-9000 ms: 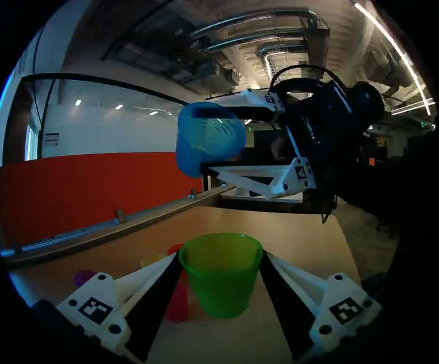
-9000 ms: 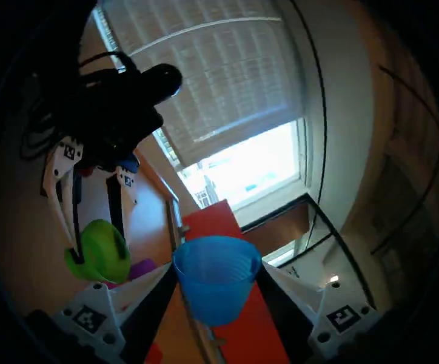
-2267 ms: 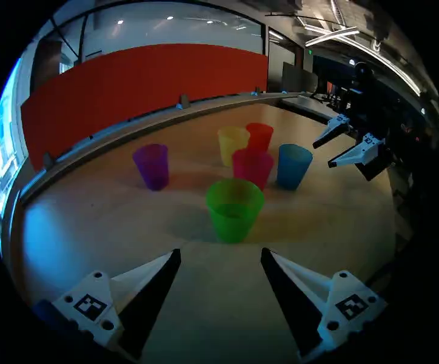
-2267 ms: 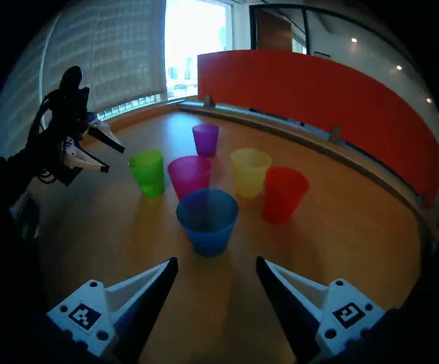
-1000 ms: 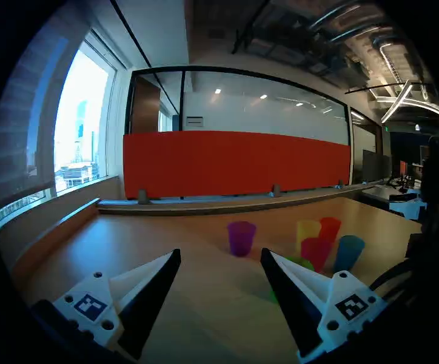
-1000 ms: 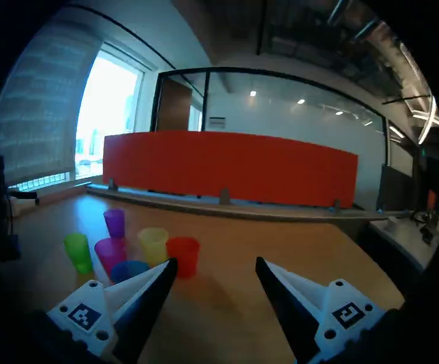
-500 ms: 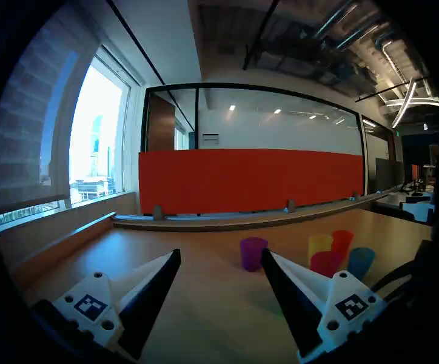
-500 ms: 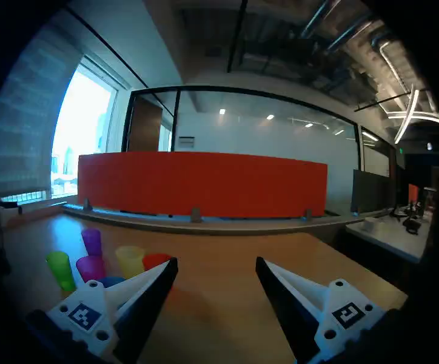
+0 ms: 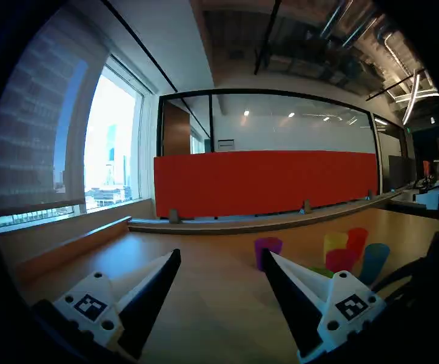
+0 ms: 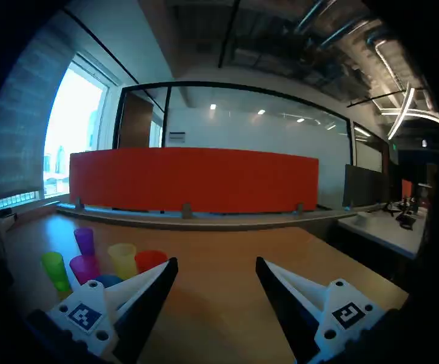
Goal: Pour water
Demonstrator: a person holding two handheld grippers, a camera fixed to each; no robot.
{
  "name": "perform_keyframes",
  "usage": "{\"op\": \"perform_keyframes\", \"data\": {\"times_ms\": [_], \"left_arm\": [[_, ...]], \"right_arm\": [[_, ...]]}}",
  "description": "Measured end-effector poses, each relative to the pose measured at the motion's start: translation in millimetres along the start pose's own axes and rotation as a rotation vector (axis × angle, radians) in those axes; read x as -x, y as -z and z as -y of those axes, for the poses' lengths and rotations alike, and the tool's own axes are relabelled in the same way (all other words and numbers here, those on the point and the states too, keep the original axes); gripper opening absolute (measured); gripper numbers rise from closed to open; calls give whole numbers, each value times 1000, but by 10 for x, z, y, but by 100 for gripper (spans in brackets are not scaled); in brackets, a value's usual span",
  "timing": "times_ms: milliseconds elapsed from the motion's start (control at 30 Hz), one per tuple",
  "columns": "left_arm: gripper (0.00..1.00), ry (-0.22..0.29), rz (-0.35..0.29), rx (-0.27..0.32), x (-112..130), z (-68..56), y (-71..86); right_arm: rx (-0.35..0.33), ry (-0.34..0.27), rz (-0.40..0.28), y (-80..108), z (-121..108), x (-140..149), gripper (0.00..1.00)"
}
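Fingers [image 9: 153,285] of the left gripper [image 9: 220,253] and right gripper [image 10: 216,261] are spread, with nothing held. Any water could be spilled on the table [image 10: 219,242] if the blue cup [image 10: 107,280], near the purple cup [image 10: 85,240] and half hidden, is clipped. Open room is left right of the purple cup; the table edge is met behind it.

Glossy plastic cups [image 10: 123,257] on a smooth wood-grain tabletop [image 10: 219,267].
The cups look translucent, the tabletop has a satin sheen, the red partition [image 10: 195,179] looks matt.
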State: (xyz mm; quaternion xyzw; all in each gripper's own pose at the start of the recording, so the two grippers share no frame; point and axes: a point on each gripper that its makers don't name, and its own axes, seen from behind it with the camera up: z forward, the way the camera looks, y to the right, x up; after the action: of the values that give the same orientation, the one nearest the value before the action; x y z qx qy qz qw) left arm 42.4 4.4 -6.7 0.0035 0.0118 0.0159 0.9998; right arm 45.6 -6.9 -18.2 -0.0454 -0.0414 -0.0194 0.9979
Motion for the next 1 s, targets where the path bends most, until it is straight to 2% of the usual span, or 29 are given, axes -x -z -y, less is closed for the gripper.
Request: {"op": "perform_keyframes", "data": {"times_ms": [300, 700, 1000], "left_arm": [[98, 23, -16, -19, 168, 86, -7], [98, 19, -12, -21, 296, 74, -33], [98, 35, 8, -11, 394, 62, -45]], "right_arm": [[42, -10, -7, 41, -80, -84, 100], [53, 2, -7, 49, -67, -83, 100], [58, 2, -6, 60, -101, -87, 100]]}}
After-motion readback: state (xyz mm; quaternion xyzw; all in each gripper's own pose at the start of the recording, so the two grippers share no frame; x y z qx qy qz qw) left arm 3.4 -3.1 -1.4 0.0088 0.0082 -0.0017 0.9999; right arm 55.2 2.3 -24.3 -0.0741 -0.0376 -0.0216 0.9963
